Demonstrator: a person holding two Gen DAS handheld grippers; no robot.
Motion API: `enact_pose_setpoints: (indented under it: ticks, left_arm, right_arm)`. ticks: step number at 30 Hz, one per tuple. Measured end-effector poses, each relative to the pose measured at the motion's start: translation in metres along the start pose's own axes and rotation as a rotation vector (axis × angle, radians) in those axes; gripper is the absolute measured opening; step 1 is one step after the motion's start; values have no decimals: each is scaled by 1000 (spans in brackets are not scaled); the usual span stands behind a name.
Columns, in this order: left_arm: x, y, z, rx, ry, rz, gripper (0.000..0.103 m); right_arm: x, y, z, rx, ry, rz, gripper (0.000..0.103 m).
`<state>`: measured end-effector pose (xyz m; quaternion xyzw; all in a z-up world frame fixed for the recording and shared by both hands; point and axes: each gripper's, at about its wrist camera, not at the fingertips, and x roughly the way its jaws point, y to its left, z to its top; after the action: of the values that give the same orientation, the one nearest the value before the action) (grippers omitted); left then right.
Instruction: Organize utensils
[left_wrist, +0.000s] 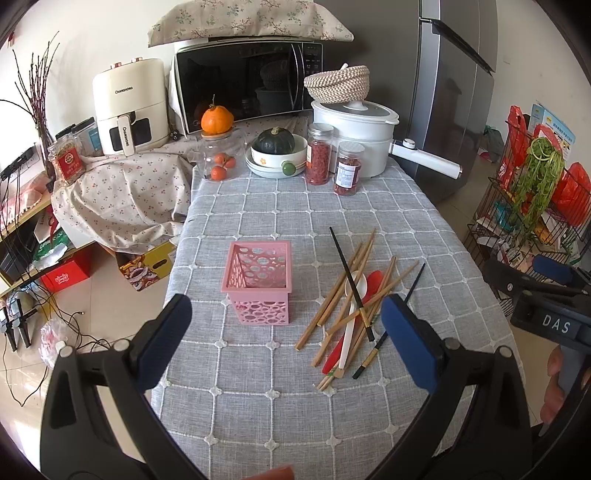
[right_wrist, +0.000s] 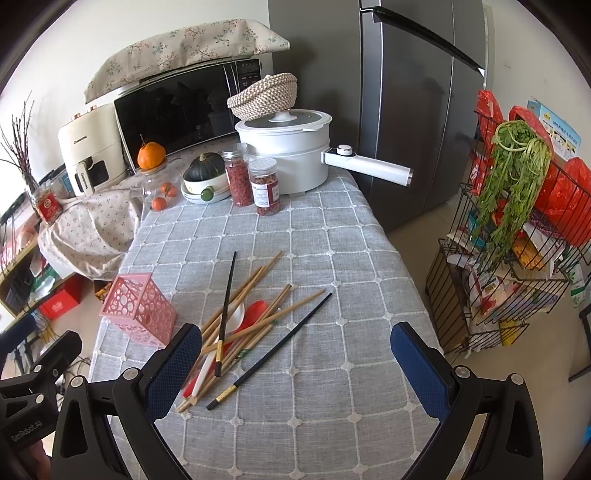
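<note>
A pink perforated utensil holder (left_wrist: 260, 282) stands upright and empty on the grey checked tablecloth (left_wrist: 258, 387); it also shows in the right wrist view (right_wrist: 138, 310). To its right lies a loose pile of wooden chopsticks (left_wrist: 345, 295), two black chopsticks (left_wrist: 351, 282), a white spoon (left_wrist: 351, 317) and a red spoon (left_wrist: 373, 280). The pile shows in the right wrist view (right_wrist: 247, 314) with one black chopstick (right_wrist: 273, 349) apart. My left gripper (left_wrist: 286, 343) is open and empty, above the table in front of the holder. My right gripper (right_wrist: 295, 369) is open and empty, in front of the pile.
At the table's far end stand a white pot (left_wrist: 354, 136) with a long handle, two spice jars (left_wrist: 319, 153), a bowl with a squash (left_wrist: 275, 147) and a glass jar of oranges (left_wrist: 218, 158). A fridge (right_wrist: 417, 103) and a wire rack (right_wrist: 517, 236) stand to the right.
</note>
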<state>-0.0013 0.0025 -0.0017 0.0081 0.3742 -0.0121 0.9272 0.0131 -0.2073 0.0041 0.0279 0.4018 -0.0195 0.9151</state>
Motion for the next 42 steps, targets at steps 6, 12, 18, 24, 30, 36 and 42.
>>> enact_pose_setpoints:
  ticks: [6, 12, 18, 24, 30, 36, 42]
  left_arm:
    - [0, 0, 0, 0, 0, 1, 102]
    - [-1, 0, 1, -2, -5, 2, 102]
    - [-1, 0, 1, -2, -5, 2, 102]
    - [-1, 0, 1, -1, -5, 2, 102]
    - [-1, 0, 1, -2, -7, 2, 102]
    - [0, 0, 3, -6, -13, 3, 102]
    - [5, 3, 7, -28, -32, -28, 102]
  right_arm:
    - [0, 1, 0, 1, 2, 0, 103]
    - [0, 1, -1, 3, 6, 2, 103]
    - [1, 1, -1, 4, 9, 2, 103]
    - [2, 1, -2, 4, 11, 3, 103]
    - [3, 1, -2, 6, 12, 4, 103]
    - [3, 1, -2, 6, 14, 6, 103]
    - [4, 1, -3, 9, 18, 25, 103]
